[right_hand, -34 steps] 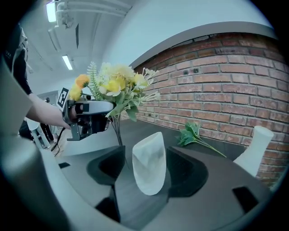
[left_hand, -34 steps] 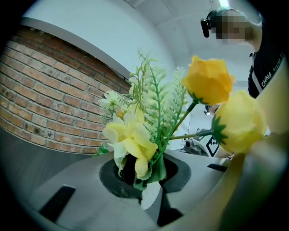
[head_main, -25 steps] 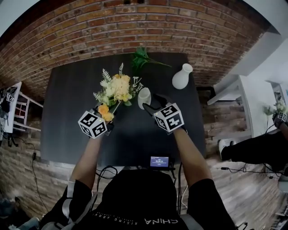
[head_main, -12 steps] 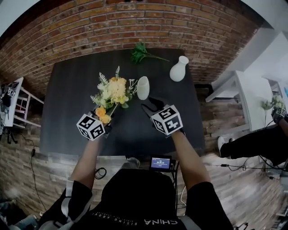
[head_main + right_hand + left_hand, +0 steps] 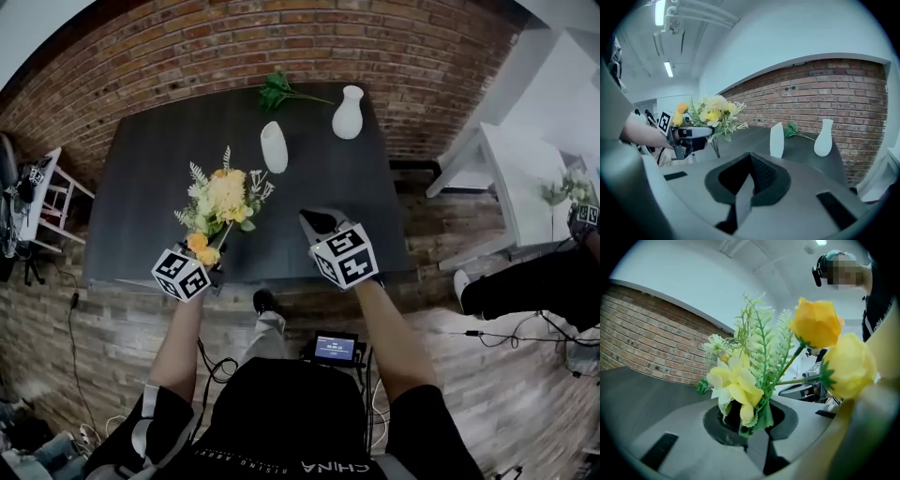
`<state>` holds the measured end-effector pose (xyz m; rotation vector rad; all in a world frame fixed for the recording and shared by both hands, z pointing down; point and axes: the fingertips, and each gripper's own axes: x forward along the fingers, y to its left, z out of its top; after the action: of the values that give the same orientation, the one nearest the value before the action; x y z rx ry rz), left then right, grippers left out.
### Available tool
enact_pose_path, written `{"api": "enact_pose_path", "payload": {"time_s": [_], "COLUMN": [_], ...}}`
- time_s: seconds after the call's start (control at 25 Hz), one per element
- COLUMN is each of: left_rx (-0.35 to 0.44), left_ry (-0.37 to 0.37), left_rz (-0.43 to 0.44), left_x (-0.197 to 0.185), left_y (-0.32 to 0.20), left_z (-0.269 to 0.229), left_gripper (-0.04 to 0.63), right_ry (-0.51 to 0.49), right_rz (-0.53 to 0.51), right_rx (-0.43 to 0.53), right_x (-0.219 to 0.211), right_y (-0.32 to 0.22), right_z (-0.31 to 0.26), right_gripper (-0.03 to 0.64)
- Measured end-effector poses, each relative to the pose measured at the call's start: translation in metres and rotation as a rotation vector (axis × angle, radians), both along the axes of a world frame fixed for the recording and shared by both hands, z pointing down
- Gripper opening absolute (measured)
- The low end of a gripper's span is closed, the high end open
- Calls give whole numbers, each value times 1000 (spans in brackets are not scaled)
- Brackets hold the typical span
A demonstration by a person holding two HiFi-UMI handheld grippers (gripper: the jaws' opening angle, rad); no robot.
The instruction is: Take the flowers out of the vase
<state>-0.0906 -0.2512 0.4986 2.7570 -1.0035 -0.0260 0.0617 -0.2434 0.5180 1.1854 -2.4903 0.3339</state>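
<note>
Two arms (image 5: 180, 339) extended | left tool (image 5: 212, 262): flowers (image 5: 223, 195) clamped | right tool (image 5: 315, 223): just closed

Flowers (image 5: 220, 195) yellow, orange — vase (image 5: 274, 147) white — table (image 5: 150, 202) dark grey — wall (image 5: 187, 52) red brick.

Likely a studio or lab set-up: bare brick wall (image 5: 281, 47), dark table (image 5: 159, 187), cables (image 5: 506, 337) loose over plank floor (image 5: 450, 394), small monitor (image 5: 333, 348) (lit), strip lights (image 5: 660, 11) overhead.

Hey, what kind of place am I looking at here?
Probably an indoor studio or lab rigged for recording: a brick wall behind a dark table, cables across the wooden floor, and a small screen.
</note>
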Motion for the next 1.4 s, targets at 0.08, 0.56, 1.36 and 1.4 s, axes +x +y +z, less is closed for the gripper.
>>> {"api": "enact_pose_path", "payload": {"time_s": [0.08, 0.56, 1.36, 1.4], "left_rx": [-11, -34, 7, 7], "left_ry": [-9, 9, 52, 56], "left_rz": [-1, 34, 175, 177], "left_x": [6, 15, -14, -13], "left_y": [24, 88, 94, 94], "left_z": [2, 0, -13, -13], "left_gripper": [67, 66, 67, 67], "right_ry": [-11, -51, 3, 3], "right_rz": [18, 110, 197, 194], "right_rx": [-7, 35, 52, 55], "right_x": [9, 10, -40, -41], "right_y": [18, 62, 72, 73], "right_z": [3, -13, -29, -29], "right_gripper": [5, 5, 5, 5]}}
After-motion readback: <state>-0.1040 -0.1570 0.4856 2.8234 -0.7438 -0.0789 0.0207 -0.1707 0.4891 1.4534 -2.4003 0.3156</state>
